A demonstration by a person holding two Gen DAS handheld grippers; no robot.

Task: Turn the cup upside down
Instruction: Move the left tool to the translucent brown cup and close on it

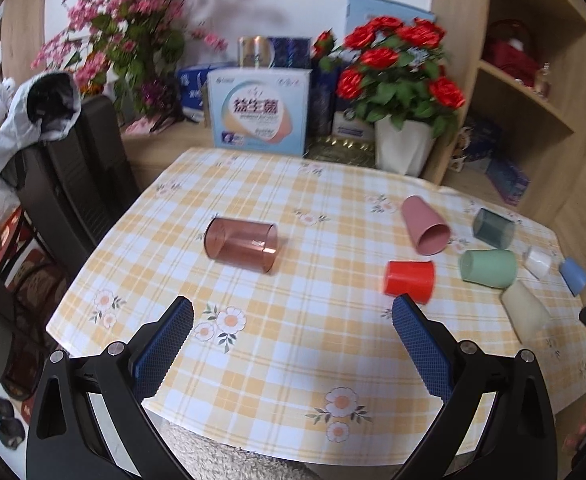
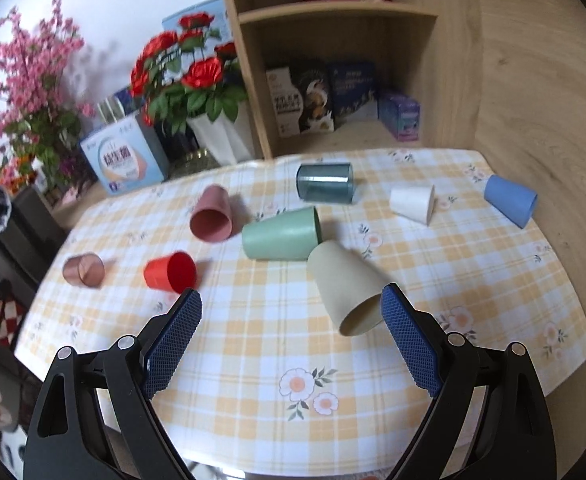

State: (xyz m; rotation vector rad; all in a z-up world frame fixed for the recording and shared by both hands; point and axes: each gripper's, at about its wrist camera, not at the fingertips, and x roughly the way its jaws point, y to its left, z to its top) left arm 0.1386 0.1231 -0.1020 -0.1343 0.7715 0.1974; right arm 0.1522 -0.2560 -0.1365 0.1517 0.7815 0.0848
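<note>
Eight cups lie tipped on their sides across the checked surface (image 2: 253, 320). The beige cup (image 2: 345, 292) lies nearest the right tool (image 2: 291, 304), mouth toward it, probably the first candidate. Both tools, left (image 1: 293, 312) included, hover spread wide, holding nothing.

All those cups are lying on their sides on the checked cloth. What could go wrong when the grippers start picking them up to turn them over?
Risk one: the cups are round and on their sides, so a nudge could roll one; the blue cup lies near the table edge.
Risk two: the beige cup, green cup and pink cup lie close together, so the open right gripper might bump a neighbour.
</note>
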